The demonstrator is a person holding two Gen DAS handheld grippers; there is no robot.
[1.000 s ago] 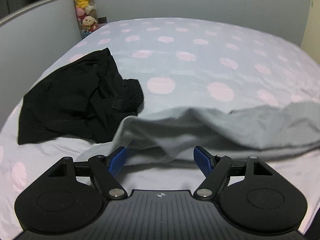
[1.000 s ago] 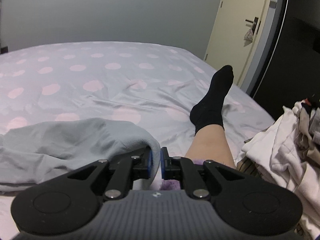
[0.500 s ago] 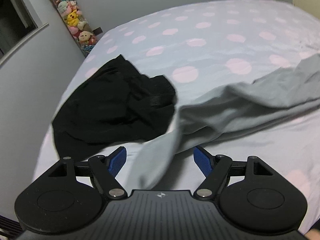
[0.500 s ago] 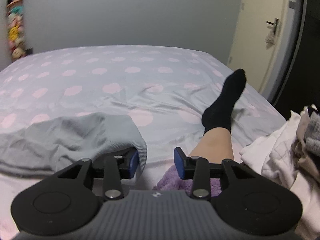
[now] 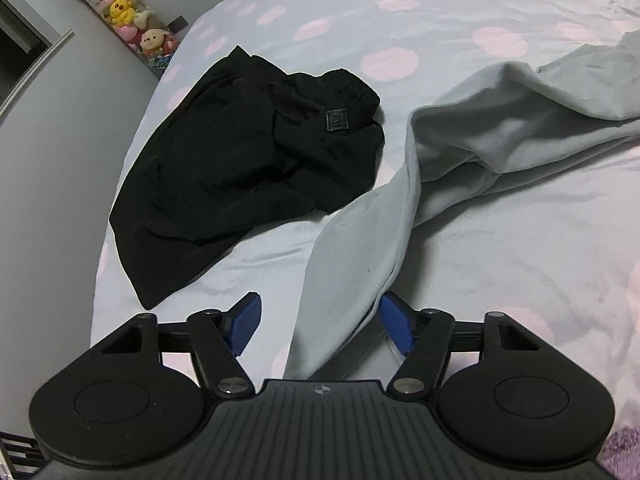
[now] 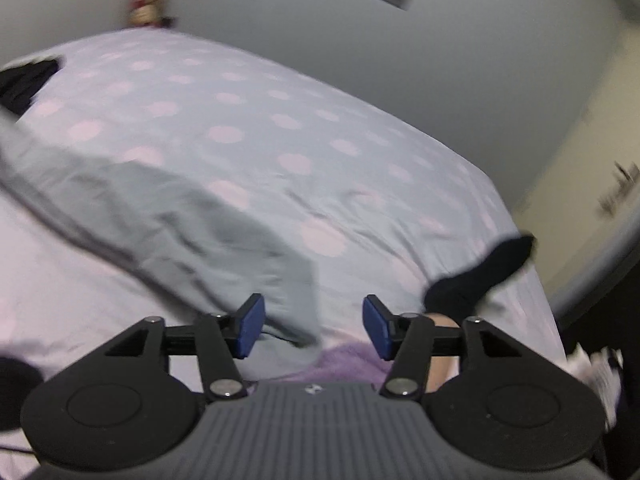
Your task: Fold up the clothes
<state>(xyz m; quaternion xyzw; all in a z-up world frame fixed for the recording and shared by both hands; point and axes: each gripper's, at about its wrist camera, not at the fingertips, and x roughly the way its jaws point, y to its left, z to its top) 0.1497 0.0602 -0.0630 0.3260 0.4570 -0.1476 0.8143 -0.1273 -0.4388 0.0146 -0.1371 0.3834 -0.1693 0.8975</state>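
While the bed [image 5: 500, 264] carried both garments, the grey one [image 5: 360, 248] lay stretched across it beside the black one [image 5: 248, 160]; the left gripper [image 5: 320, 322] and right gripper [image 6: 312, 326] hovered low, fingers spread wide, gripping nothing.

A bedroom in a home.
A bed [image 5: 460, 32] in a grey sheet with pink dots fills both views; stuffed toys [image 5: 124, 12] stack by the wall at its far left corner, and a cream door [image 6: 592, 184] stands beyond its right edge.
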